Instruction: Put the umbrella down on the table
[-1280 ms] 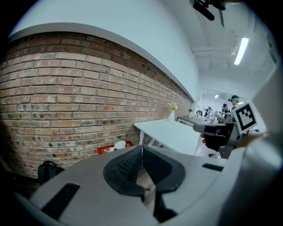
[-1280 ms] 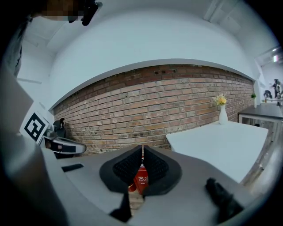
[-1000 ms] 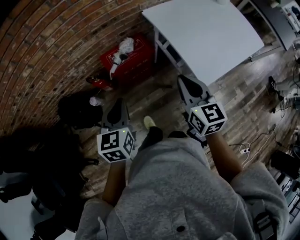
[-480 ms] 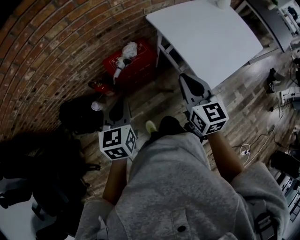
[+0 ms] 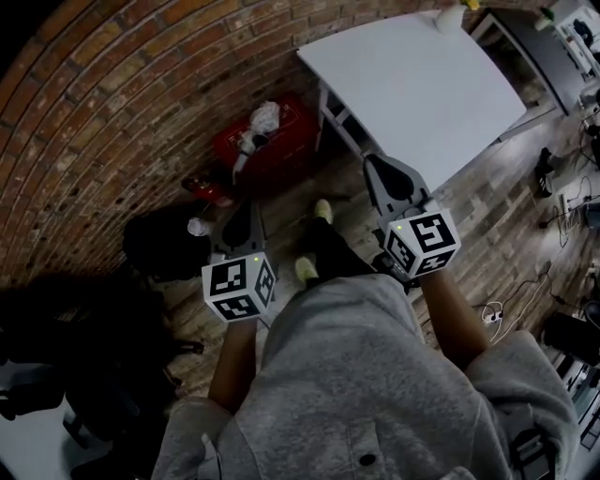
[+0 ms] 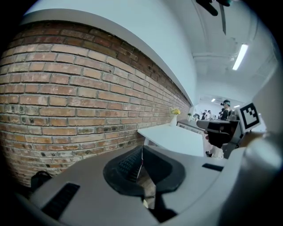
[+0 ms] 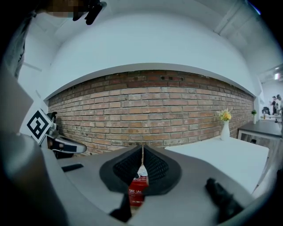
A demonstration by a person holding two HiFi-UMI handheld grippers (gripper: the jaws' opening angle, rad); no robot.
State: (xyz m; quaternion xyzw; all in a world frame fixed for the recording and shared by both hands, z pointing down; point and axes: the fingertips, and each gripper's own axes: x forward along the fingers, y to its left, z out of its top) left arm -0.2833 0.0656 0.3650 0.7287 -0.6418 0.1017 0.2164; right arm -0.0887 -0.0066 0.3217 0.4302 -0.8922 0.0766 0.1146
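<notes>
I see no umbrella that I can make out in any view. The white table [image 5: 422,80] stands ahead to the right, against the brick wall. My left gripper [image 5: 247,210] is shut and empty, held over the wooden floor short of the red crate [image 5: 267,142]. My right gripper [image 5: 381,169] is also shut with nothing in it, its tips just short of the table's near edge. In the left gripper view the jaws [image 6: 141,152] meet at the tip, and the table [image 6: 177,137] lies beyond. In the right gripper view the jaws [image 7: 142,152] are closed, with the crate [image 7: 138,190] showing below them.
A white vase with yellow flowers [image 5: 450,17] stands on the table's far corner. The red crate holds white things. A black bag [image 5: 169,246] lies on the floor to the left. Cables [image 5: 511,305] and dark furniture sit at the right. My feet [image 5: 314,244] are between the grippers.
The person has stepped towards the wall and table, one foot now further forward. Both grippers moved along with the body, still shut. Table and crate sit slightly lower in the view.
</notes>
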